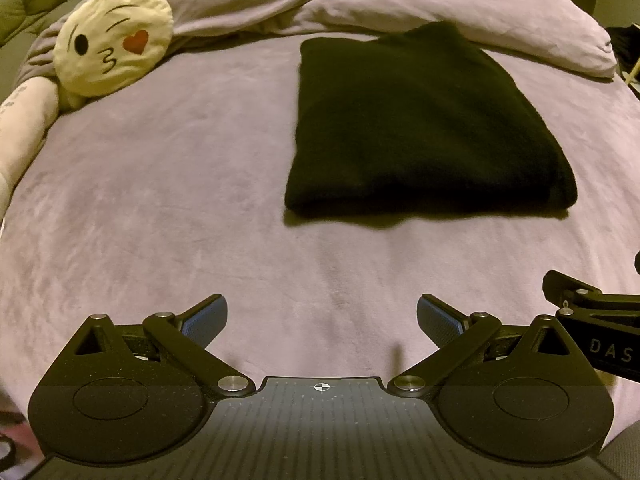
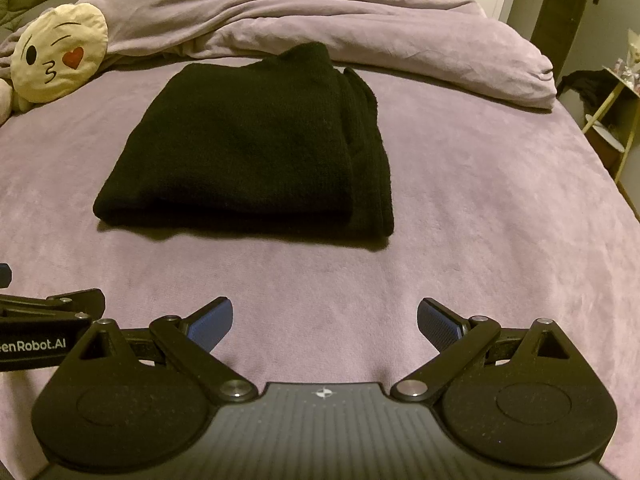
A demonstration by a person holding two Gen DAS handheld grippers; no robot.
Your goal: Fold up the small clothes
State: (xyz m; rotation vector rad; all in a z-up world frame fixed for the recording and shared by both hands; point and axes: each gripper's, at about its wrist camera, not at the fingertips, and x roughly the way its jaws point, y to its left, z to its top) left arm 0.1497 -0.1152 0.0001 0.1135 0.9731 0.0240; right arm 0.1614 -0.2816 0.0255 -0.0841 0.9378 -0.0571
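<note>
A black knitted garment lies folded into a thick rectangle on the lilac bed cover. In the right wrist view the same black garment sits ahead and slightly left, its stacked layers showing along the right edge. My left gripper is open, well short of the garment, with nothing between its blue pads. My right gripper is open too and empty, hovering above the bare cover. Each gripper shows at the edge of the other's view: the right gripper, the left gripper.
A round cream emoji cushion leans at the back left. A bunched lilac duvet runs across the back of the bed. Off the right side stands a small shelf with dark fabric on it. White cupboards stand behind.
</note>
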